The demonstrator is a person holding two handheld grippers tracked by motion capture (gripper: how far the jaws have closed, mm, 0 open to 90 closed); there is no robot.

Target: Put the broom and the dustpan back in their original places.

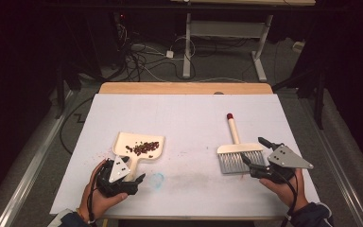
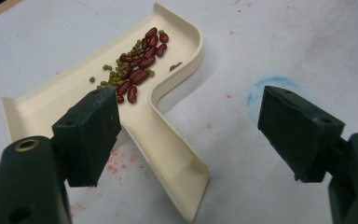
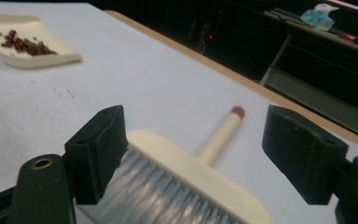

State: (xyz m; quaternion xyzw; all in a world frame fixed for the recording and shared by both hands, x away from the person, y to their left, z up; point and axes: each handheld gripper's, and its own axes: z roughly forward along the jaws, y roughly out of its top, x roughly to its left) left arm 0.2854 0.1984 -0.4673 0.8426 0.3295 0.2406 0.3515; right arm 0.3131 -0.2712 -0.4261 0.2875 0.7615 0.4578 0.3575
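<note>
A cream dustpan lies at the left of the white table, with red and green beans piled in it. My left gripper is open around the pan's handle, which lies between the jaws, closer to the left one. The beans sit just beyond the jaws. At the right lies a cream hand brush with grey bristles and a red-tipped handle that points away. My right gripper is open at the brush head, one jaw on each side.
A faint blue ring mark and pink stains are on the white sheet near the left gripper. A wooden edge runs along the table's back. Desk legs and cables stand on the floor beyond it.
</note>
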